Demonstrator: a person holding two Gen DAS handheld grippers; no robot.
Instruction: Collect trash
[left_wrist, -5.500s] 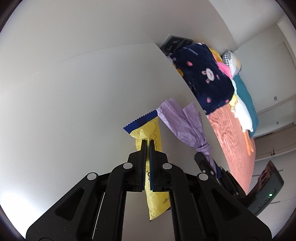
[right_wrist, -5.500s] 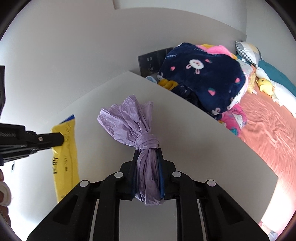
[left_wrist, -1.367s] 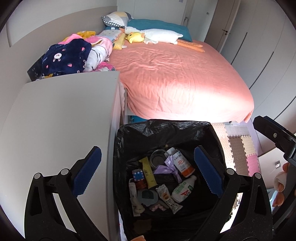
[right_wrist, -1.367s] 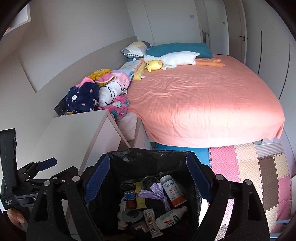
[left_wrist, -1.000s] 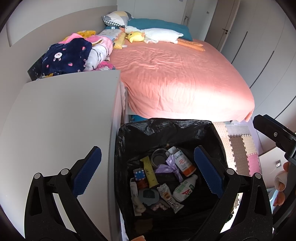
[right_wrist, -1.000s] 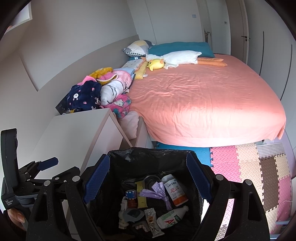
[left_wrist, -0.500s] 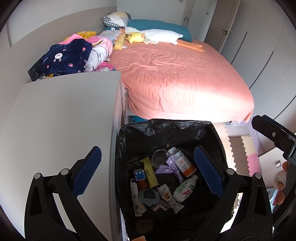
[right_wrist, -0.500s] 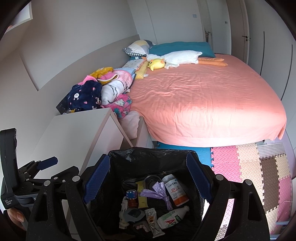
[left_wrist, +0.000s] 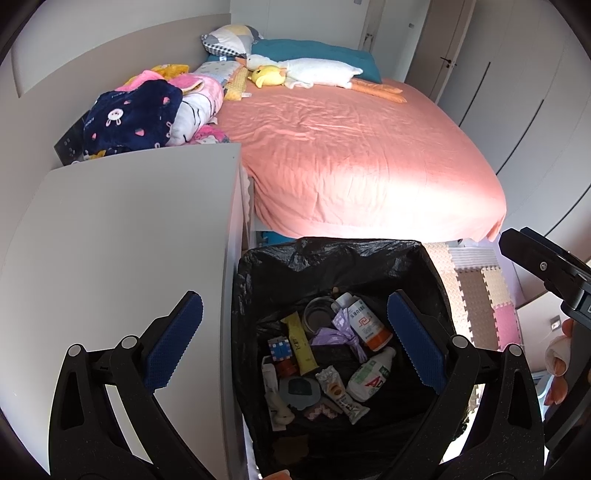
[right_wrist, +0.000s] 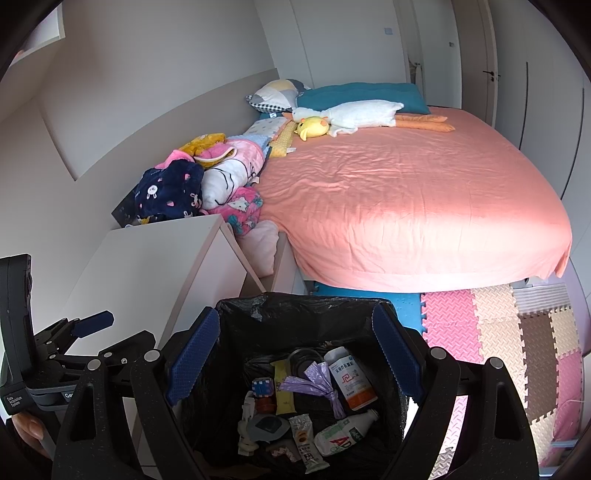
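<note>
Below, both hand-held grippers, left (left_wrist: 295, 341) and right (right_wrist: 295, 352), spread wide over "AD"-labelled bottle (left_wrist: 369, 376).

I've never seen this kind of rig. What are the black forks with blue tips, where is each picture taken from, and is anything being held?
There is no robot here: a person carries a two-finger claw in each hand, with a camera looking along the fingers. One picture is from the left claw, the other from the right claw. Both are open and hold nothing. Below them stands a bin lined with a black bag, containing a yellow wrapper, a knotted purple bag and bottles. Beside it is a white tabletop, and beyond it a bed.
</note>
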